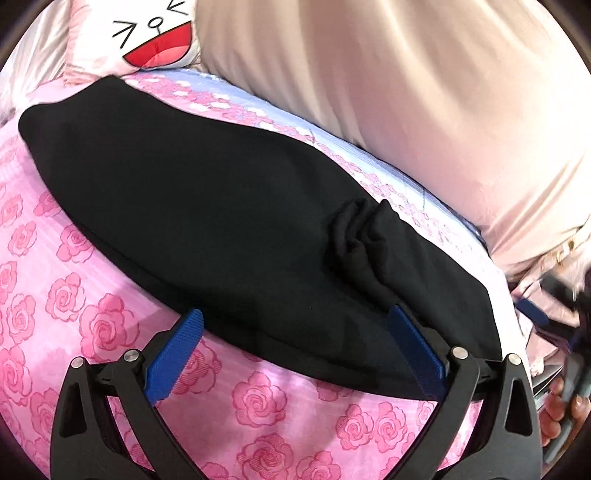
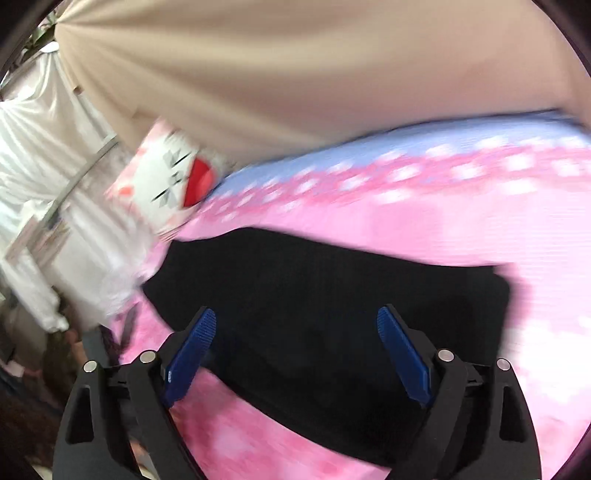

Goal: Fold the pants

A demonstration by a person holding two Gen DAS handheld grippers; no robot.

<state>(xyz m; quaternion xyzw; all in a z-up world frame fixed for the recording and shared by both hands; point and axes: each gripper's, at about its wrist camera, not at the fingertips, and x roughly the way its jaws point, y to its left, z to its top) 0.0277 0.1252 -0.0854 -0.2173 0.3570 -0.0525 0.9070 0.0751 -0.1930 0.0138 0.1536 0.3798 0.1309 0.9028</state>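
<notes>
Both tongs were spread wide and held nothing: the left tongs (image 1: 295, 325) and the right tongs (image 2: 295, 325) each hovered over the near edge of the black pants (image 1: 207, 199), lying flat on the rose-printed bed (image 1: 92, 317). Beyond sat a cartoon-face pillow (image 1: 147, 33); no writing was legible.

This is a bedroom in a home. A bed is made up with a pink rose-print sheet (image 1: 92, 280) that has a blue floral band (image 1: 258, 99) along its far side. A cartoon-face pillow (image 1: 155, 37) and a large beige cushion (image 1: 369, 81) lie at its edge, and pale curtains (image 2: 44, 147) hang behind.
</notes>
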